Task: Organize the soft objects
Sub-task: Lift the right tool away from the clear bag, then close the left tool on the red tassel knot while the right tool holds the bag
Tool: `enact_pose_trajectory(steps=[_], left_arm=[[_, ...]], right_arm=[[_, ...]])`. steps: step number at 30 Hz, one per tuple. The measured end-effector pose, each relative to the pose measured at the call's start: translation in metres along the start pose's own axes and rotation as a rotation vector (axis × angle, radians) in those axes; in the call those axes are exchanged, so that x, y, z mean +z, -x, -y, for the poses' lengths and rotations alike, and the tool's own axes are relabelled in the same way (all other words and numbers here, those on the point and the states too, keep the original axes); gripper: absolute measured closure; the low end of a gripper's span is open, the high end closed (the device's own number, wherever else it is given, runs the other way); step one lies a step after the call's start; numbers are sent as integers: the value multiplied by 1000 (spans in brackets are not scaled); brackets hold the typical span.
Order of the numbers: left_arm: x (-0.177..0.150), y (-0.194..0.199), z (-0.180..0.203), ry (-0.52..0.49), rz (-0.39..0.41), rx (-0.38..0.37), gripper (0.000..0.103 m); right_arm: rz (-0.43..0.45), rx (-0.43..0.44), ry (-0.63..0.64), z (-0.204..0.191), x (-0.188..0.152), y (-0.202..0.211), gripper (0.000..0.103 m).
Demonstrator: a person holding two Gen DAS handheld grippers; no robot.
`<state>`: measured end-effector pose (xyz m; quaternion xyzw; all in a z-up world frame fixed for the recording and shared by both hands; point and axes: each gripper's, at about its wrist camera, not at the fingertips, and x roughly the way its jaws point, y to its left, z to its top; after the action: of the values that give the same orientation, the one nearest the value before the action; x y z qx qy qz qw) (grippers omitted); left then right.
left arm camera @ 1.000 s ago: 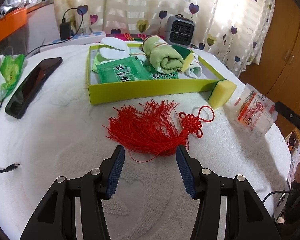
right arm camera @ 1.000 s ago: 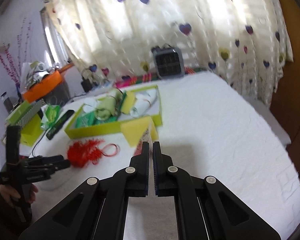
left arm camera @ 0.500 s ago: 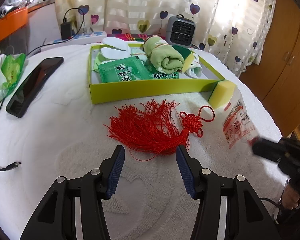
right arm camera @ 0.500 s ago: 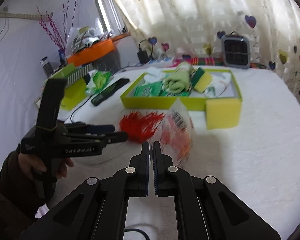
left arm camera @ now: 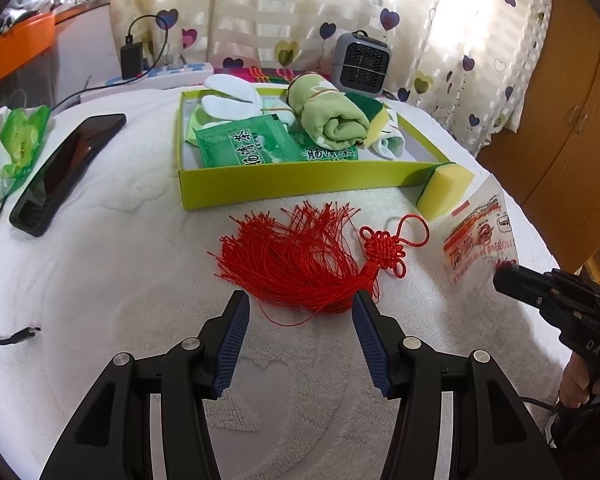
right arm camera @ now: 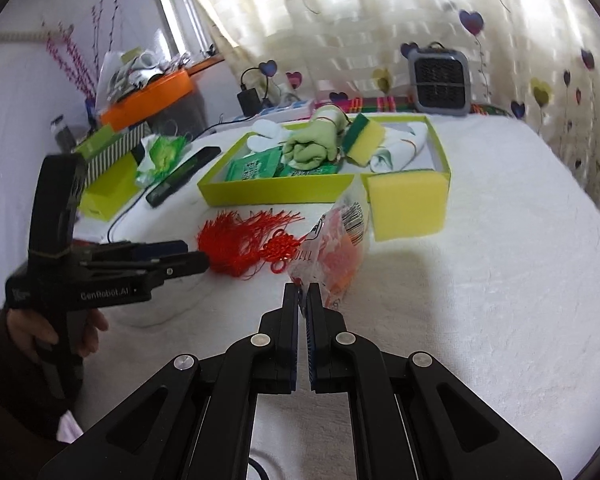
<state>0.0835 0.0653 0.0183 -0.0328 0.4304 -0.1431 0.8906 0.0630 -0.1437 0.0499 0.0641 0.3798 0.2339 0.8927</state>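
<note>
Since a second ago, I am swinging my right gripper [right arm camera: 304, 294] round toward the yellow-green cardboard tray [right arm camera: 276, 190], carrying the clear plastic packet with orange print [right arm camera: 334, 248], so the view is now facing the tray rather than open bedding. Its jaws are clamped together on the packet's near edge, and the packet is hanging forward and slightly to the right of the fingertips, its long axis running away from me toward the tray's front wall. From the left wrist view, that packet [left arm camera: 480, 246] is showing off to my right, beyond the red knotted tassel [left arm camera: 300, 264].

I am holding my left gripper [left arm camera: 300, 312] in place with its jaws standing apart and nothing between them; the tassel is lying just ahead of the fingertips, fringe fanned to the left, knot and loop to the right, so its long axis is crossing my line of approach.

For the coming move, I am judging that the tray lies straight ahead of the right gripper and beyond the packet, with a yellow foam sponge block [right arm camera: 408, 204] leaning on the tray's wall just right of that path. The right hand is nearer for the drop, since the packet must clear the wall.
</note>
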Motion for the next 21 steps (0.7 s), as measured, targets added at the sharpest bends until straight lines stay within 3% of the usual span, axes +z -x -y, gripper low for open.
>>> enact_pose_trajectory(steps=[4, 6, 8, 21], left_arm=[[1, -1, 0, -4, 0, -6, 50], [2, -2, 0, -6, -3, -7, 50], [4, -4, 0, -9, -6, -6, 50], [20, -13, 16, -70, -10, -31, 50]], right_arm=[[5, -25, -38, 7, 2, -2, 91], [5, -31, -56, 11, 2, -3, 76], [2, -32, -71, 14, 2, -5, 52], [-24, -41, -169, 37, 5, -22, 50]])
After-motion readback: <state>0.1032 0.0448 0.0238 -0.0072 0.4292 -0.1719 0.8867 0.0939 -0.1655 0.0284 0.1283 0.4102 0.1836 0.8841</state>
